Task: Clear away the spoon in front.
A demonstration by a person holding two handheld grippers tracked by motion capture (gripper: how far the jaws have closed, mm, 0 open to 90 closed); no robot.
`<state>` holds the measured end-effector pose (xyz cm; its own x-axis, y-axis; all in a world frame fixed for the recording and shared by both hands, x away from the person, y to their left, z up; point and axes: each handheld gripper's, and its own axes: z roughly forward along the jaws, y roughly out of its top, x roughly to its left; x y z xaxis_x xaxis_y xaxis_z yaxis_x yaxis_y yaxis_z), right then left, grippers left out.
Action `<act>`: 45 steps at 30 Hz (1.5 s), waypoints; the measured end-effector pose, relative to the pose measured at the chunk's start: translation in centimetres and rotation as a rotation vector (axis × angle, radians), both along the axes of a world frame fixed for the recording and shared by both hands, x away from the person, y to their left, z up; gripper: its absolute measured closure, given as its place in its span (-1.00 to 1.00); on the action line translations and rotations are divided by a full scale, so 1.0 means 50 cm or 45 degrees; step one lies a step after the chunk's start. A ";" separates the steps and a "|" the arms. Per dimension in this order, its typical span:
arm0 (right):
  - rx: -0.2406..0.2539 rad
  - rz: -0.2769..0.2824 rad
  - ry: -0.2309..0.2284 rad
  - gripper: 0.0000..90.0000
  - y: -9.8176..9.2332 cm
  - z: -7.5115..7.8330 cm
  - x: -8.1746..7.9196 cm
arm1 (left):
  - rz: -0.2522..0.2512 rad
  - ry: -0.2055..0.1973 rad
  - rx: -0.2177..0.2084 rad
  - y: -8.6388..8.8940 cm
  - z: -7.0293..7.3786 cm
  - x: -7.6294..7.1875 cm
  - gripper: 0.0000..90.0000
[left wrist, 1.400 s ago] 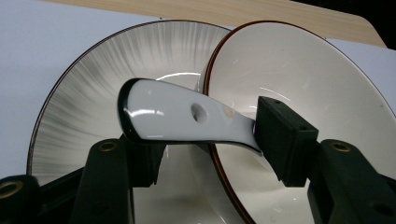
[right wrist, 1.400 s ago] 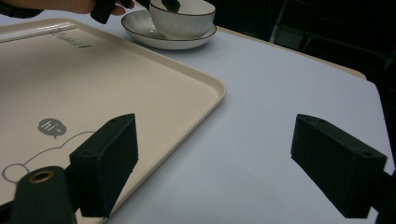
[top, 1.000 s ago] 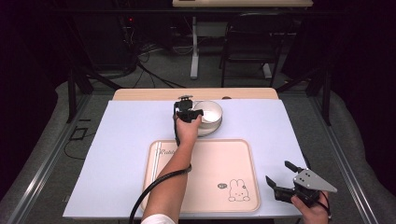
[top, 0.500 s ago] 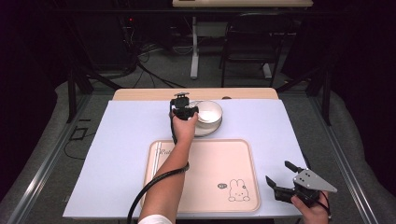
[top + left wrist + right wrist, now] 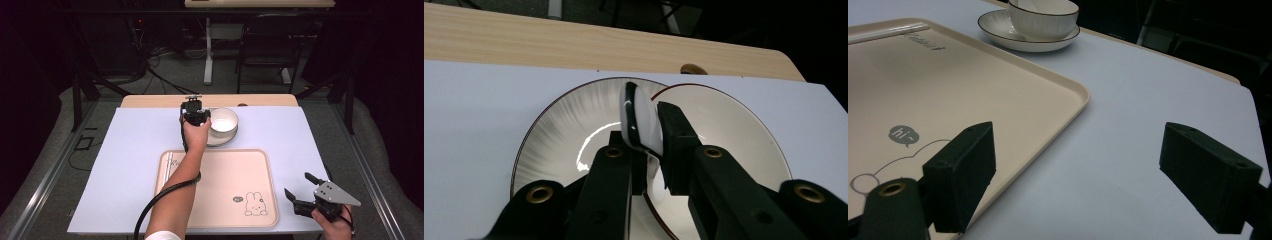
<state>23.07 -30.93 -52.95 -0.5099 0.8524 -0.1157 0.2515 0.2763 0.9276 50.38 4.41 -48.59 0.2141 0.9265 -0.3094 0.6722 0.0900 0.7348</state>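
Note:
My left gripper (image 5: 195, 114) hangs over the left side of a white bowl (image 5: 224, 120) that sits on a ribbed white plate (image 5: 218, 139) at the far middle of the table. In the left gripper view, its jaws are shut on a white spoon (image 5: 640, 120), held on edge above the plate (image 5: 569, 135) and the bowl (image 5: 729, 135). My right gripper (image 5: 303, 190) stands open near the front right corner, with nothing between its fingers. In the right gripper view, the bowl (image 5: 1043, 17) and plate (image 5: 1023, 44) lie far ahead of the right gripper (image 5: 1078, 170).
A beige tray (image 5: 220, 185) with a rabbit drawing lies in front of the plate, and its corner (image 5: 1068, 95) is close to my right gripper. A thin pale stick (image 5: 170, 161) rests along the tray's left edge. A pale blue mat (image 5: 125, 150) covers the wooden table (image 5: 150, 101).
My left gripper has drifted slightly left and away, still beside the bowl with the spoon in it. The right gripper has not moved.

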 end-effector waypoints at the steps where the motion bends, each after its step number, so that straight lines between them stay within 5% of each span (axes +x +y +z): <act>1: -0.001 0.000 0.000 -0.68 0.000 0.000 0.000 | -0.002 -0.001 0.000 -0.001 0.001 0.000 0.87; 17: 0.000 0.002 -0.001 -0.68 -0.001 0.000 0.001 | -0.038 -0.015 -0.007 -0.009 0.031 -0.007 0.88; 32: -0.003 0.001 -0.001 -0.68 0.000 0.000 0.001 | -0.064 -0.059 -0.011 0.035 0.112 -0.038 0.88; 45: -0.009 -0.002 0.001 -0.68 0.001 -0.001 0.001 | -0.119 -0.061 -0.011 0.086 0.139 -0.088 0.88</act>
<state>23.13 -30.90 -52.98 -0.5084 0.8525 -0.1212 0.2527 0.2822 0.9255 45.99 8.70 -41.65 0.3144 0.8991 -0.3047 0.6421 0.0350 0.7658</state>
